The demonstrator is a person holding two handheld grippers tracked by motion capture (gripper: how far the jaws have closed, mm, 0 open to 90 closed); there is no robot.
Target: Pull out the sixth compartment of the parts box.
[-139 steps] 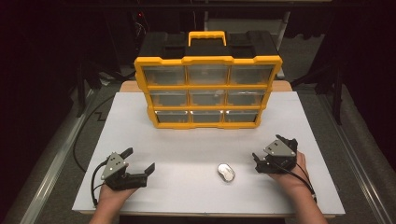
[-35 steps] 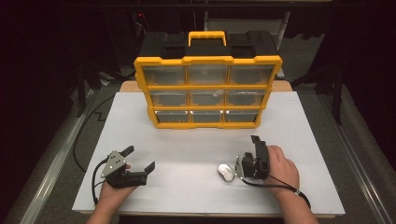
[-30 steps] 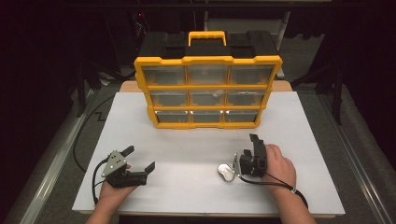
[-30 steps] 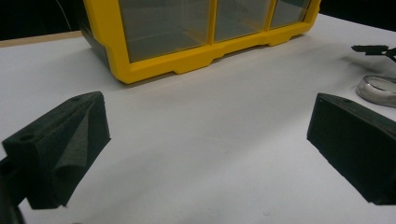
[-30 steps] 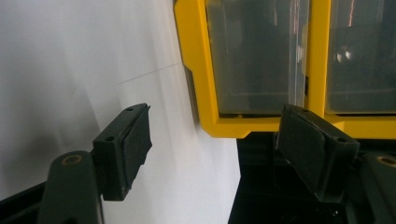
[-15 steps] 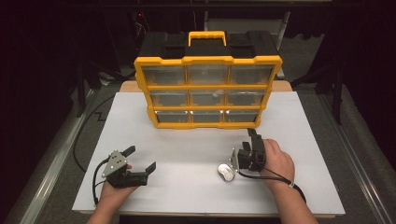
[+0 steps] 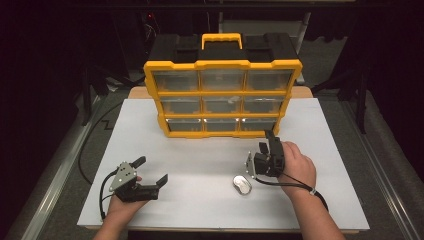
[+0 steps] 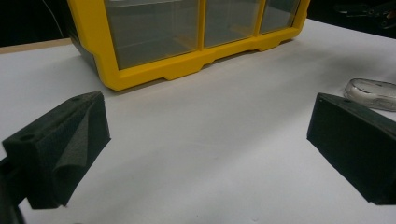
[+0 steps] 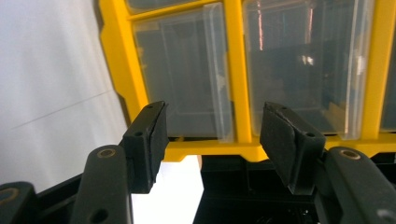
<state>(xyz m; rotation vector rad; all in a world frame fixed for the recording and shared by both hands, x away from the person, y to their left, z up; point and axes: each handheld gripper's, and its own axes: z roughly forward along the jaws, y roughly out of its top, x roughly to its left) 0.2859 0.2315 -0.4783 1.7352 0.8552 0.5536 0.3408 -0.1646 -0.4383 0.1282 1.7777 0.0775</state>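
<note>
Now | right gripper (image 7: 265, 150): jaws closing, nothing between, facing yellow drawer organizer (image 7: 222, 95) | left gripper (image 7: 150, 172): spread, empty | clear piece (image 7: 242, 185) on table (image 7: 200, 160).

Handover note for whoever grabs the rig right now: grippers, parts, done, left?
Left gripper: jaws wide open, nothing between them, resting low on the white table at the near left.
Right gripper: jaws part open and have just been closing, nothing between them; it faces the drawers of the yellow organizer.
Small clear object: lies on the table beside the right gripper, apart from it, not held.
Organizer stands upright at the far side of the table, all drawers look shut.
Done: nothing picked up, no drawer opened.
Left: likely open a drawer and deal with the clear object.
</note>
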